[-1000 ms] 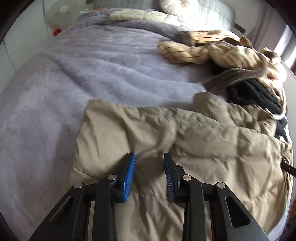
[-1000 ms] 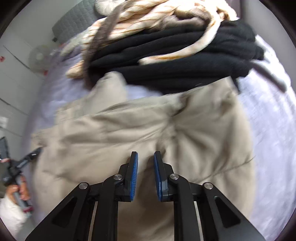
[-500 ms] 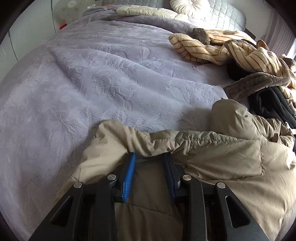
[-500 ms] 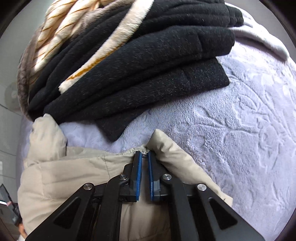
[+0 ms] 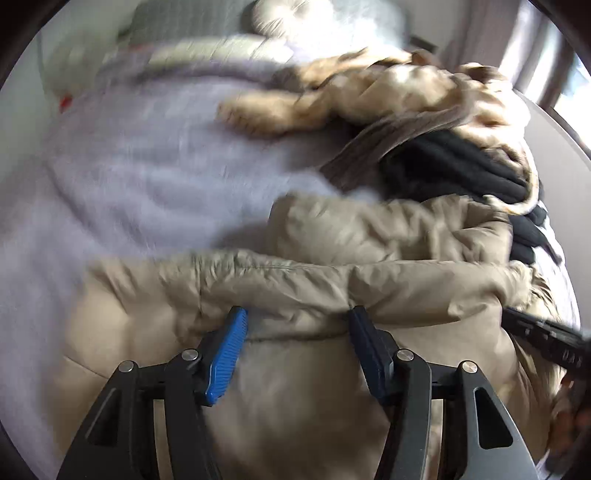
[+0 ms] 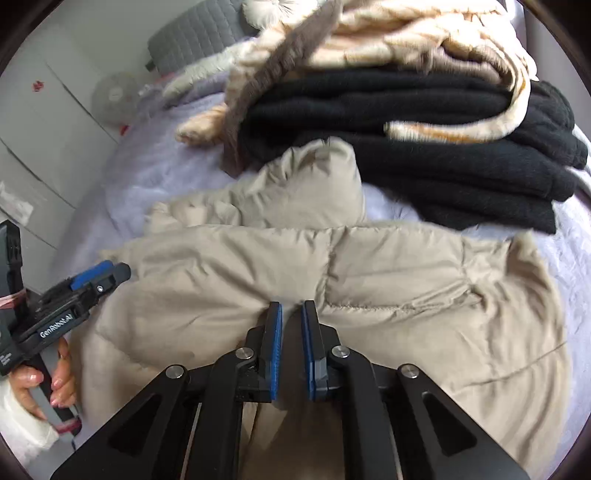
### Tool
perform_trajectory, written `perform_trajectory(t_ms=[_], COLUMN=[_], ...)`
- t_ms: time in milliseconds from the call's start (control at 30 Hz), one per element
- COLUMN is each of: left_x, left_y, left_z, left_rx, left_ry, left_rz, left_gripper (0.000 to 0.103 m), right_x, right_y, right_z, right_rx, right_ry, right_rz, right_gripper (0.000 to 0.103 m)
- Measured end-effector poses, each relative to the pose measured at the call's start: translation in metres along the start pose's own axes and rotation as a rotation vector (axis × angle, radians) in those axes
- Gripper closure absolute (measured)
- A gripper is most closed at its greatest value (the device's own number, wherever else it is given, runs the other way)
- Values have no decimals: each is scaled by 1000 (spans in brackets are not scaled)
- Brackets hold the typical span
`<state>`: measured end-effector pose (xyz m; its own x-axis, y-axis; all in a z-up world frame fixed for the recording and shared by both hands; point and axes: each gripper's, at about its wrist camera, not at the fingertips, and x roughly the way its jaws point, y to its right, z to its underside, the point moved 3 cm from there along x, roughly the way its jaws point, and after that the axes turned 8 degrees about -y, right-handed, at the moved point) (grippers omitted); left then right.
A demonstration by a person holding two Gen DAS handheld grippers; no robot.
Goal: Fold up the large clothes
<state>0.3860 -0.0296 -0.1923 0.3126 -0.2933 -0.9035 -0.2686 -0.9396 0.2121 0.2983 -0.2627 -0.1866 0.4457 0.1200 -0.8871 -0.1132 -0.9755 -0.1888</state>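
Observation:
A beige puffer jacket [image 5: 295,280] lies folded over itself on the lilac bedspread [image 5: 147,166]. My left gripper [image 5: 297,332] sits at its folded edge. Its jaws are opening and stand wide apart, and the edge lies across the tips without being pressed. The right wrist view shows this gripper [image 6: 99,273] at the jacket's [image 6: 406,280] left side, held by a hand [image 6: 55,380]. My right gripper [image 6: 291,314] rests mid-jacket. Its jaws are nearly together and just starting to open, with a small pinch of fabric puckered at the pads.
A stack of black garments [image 6: 424,140] under a cream striped plush blanket [image 6: 406,37] lies just beyond the jacket. A round pillow [image 5: 288,14] and a grey headboard [image 6: 199,44] stand at the far end. White cupboard doors [image 6: 37,129] line the left.
Both grippers drew back from the far side with the jacket's edge, laying it over the rest. The left jaws, shut on the edge before, have spread wide. The right jaws show a small gap.

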Motion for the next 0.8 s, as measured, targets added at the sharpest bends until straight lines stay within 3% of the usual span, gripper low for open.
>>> perform_trajectory(t_ms=[33,100,300,400,467,800], left_x=[11,17,-2,-31,-49,-100], left_y=[-7,-7,-9,-20,-30,-68], left_z=[1,0,0,7,21,112], left_rx=[-41,-41,-58,-71,-74,-194], left_ry=[-3,1,-25,-9,-4,-93], left_rz=[30,18,-6,-12,-26,-51], left_gripper=[43,43,43,43,43,43], right_x=[6,12,-10,-32,-50,-98], right_y=[5,10,21,21,26,47], right_z=[-1,-3,6,16,28,114], right_rx=[31,51,98,111,132,274], right_ry=[2,0,-20,10,34,-5], right_rz=[-21,-40,-49,-53,-65,-113], right_gripper=[92,93,91,73,64,54])
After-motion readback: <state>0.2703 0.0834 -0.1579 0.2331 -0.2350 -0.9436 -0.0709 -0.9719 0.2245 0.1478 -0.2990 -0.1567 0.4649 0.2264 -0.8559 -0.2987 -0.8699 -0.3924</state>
